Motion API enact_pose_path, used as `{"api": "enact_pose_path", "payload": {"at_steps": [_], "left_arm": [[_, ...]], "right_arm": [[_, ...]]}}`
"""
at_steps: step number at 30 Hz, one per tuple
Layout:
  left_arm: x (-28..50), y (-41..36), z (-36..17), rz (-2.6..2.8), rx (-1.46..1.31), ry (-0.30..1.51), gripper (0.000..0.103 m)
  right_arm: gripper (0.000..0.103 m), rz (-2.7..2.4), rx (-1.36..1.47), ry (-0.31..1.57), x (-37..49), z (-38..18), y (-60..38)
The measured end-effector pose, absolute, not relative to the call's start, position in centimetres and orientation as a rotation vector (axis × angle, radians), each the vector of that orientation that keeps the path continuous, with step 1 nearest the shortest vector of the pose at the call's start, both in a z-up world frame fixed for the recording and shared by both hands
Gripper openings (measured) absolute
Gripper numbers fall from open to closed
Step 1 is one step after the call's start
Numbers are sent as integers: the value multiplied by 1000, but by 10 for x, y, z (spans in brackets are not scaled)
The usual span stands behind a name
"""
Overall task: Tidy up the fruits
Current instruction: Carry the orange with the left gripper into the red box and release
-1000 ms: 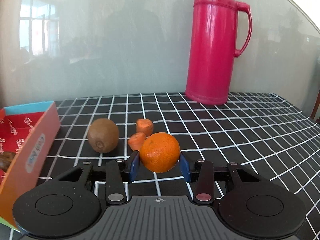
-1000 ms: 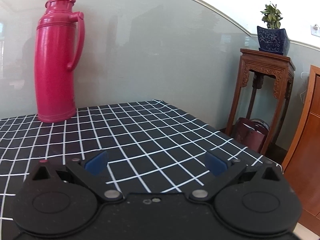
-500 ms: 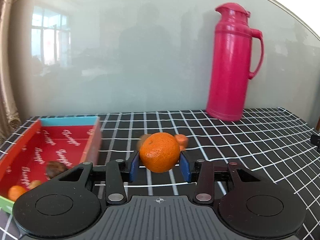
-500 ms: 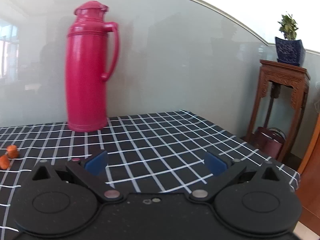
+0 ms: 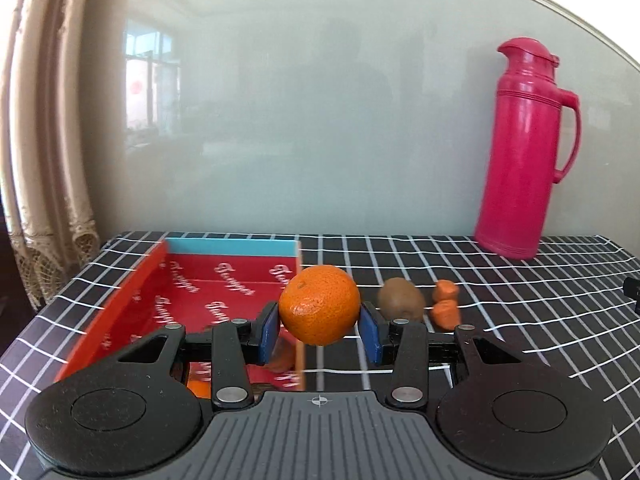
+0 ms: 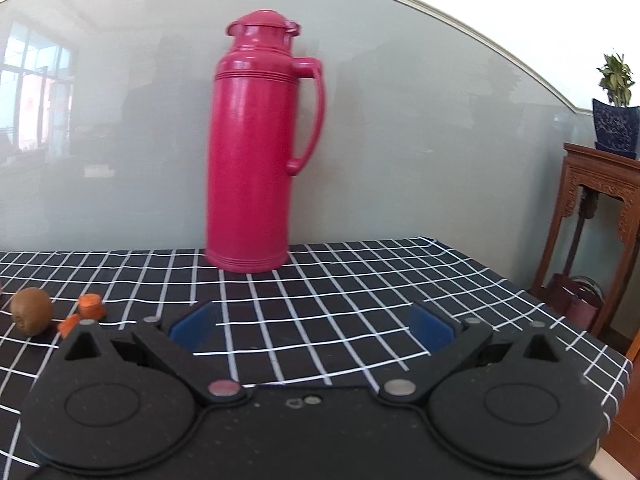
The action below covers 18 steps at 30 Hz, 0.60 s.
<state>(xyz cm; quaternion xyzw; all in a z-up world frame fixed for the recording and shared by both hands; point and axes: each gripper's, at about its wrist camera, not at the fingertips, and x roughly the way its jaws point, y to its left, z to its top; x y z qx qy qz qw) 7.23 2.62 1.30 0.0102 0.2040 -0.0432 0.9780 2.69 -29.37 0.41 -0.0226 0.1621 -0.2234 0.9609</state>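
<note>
- In the left wrist view the gripper body hides the near end of the red box (image 5: 120, 312); two orange pieces (image 5: 200, 388) and a dark shape peeking out there cannot be identified.
- No hand shows in either view.
- The left gripper (image 5: 319, 326) points slightly downward, clenched on a mandarin (image 5: 319, 304) between its blue pads, raised above the box's right wall.
- The right gripper (image 6: 312, 326) hangs over the checked tablecloth (image 6: 360, 280), its jaws spread wide with nothing between them, facing a pink thermos (image 6: 256, 152).
- A kiwi (image 5: 401, 299) and two carrot chunks (image 5: 445, 307) lie on the cloth right of the box.
</note>
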Motion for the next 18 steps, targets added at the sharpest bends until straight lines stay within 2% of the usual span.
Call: {"api": "enact_pose_path", "payload": {"at_steps": [18], "left_arm": [[79,80,-2,24,16,448,43]], "right_arm": [[103,-361,-50,330,47,2,-246]]}}
